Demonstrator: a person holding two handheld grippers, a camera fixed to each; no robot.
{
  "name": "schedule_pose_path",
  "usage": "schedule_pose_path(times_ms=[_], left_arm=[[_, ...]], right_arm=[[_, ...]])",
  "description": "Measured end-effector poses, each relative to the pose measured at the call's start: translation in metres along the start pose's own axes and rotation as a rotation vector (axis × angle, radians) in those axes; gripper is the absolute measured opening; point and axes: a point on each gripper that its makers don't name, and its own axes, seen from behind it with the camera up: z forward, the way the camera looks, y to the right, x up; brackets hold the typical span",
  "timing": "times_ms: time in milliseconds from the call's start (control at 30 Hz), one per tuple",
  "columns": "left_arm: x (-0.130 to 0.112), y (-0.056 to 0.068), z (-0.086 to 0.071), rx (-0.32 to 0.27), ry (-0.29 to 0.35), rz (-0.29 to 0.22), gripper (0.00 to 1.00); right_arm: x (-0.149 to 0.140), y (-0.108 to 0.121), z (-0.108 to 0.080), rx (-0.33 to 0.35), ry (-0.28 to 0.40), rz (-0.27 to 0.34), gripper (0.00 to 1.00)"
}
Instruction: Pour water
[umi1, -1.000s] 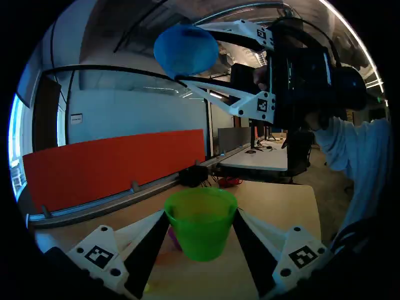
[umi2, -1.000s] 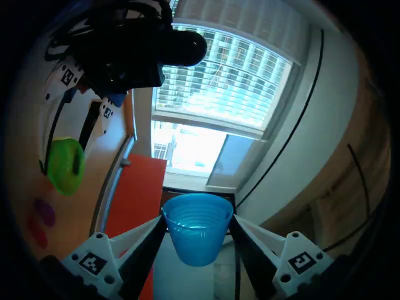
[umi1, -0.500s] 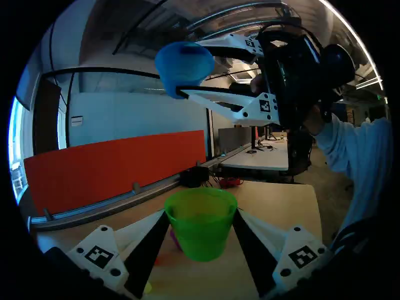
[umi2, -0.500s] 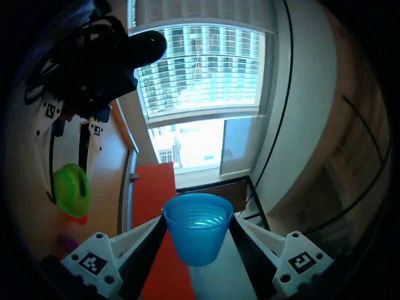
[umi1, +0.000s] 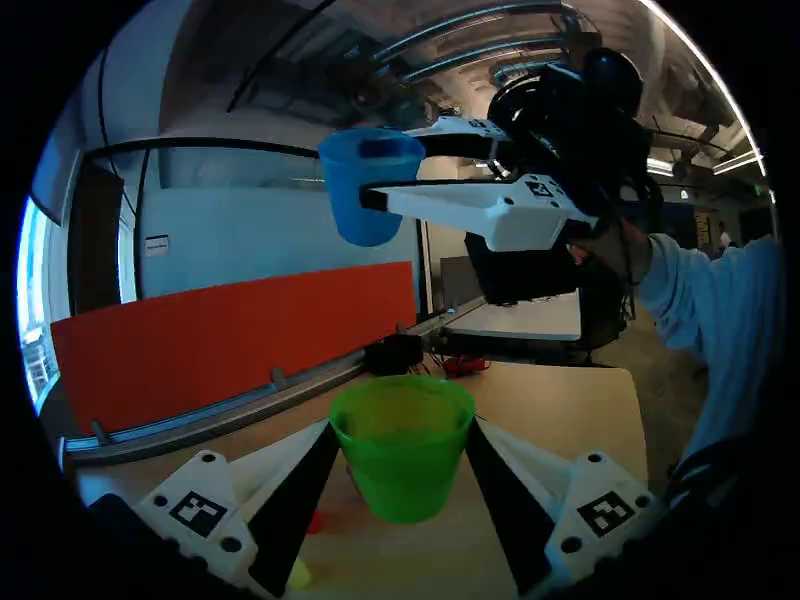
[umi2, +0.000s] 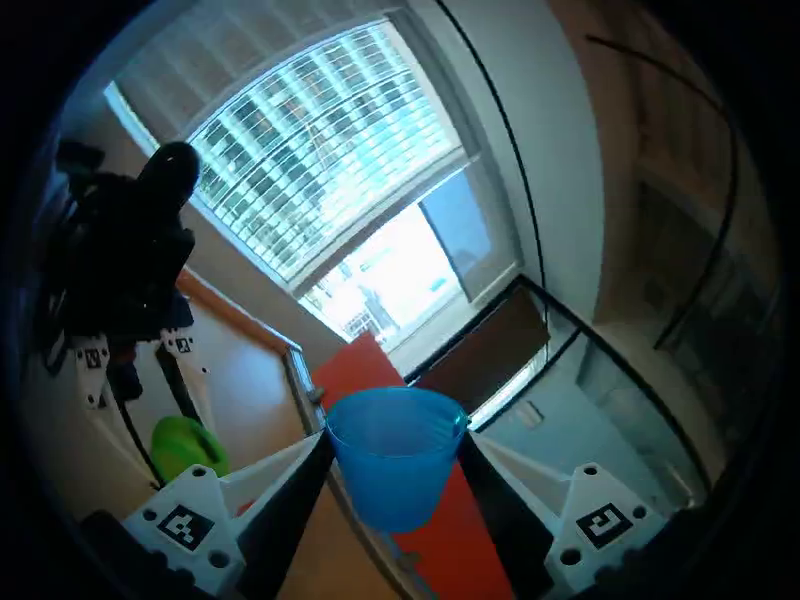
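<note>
My left gripper (umi1: 400, 470) is shut on a green cup (umi1: 402, 455), held upright just above the wooden table (umi1: 560, 400). High over it, in the left gripper view, my right gripper (umi1: 375, 185) is shut on a blue cup (umi1: 366, 186) that stands nearly upright, with a sleeved arm (umi1: 710, 300) behind it. In the right gripper view the blue cup (umi2: 396, 455) sits between the right gripper's (umi2: 396, 460) fingers (umi2: 290, 490). The green cup (umi2: 186, 446) and the left gripper (umi2: 170, 400) lie lower left there. I cannot make out water in either cup.
An orange partition panel (umi1: 230, 335) and a metal rail (umi1: 220, 405) run along the table's far edge. Small coloured bits (umi1: 314, 522) lie on the table beneath the green cup. A bright window with blinds (umi2: 320, 170) and other desks (umi1: 530, 320) lie beyond.
The right gripper has rolled the blue cup from tipped on its side back to nearly upright and lowered it slightly. The green cup in the left gripper has stayed in place.
</note>
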Motion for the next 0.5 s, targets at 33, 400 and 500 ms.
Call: schedule_pose_path(times_ms=[33, 400, 500], left_arm=[[0.001, -0.001, 0.0, 0.001, 0.001, 0.0, 0.85], [0.006, -0.008, -0.007, 0.015, 0.009, 0.003, 0.85], [0.009, -0.01, -0.01, 0.02, 0.012, 0.005, 0.85]], right_arm=[[0.0, -0.002, 0.0, 0.008, -0.003, 0.048, 0.89], [0.002, -0.014, -0.007, 0.088, 0.003, 0.534, 0.89], [0.0, -0.014, -0.007, 0.098, 0.0, 0.605, 0.89]])
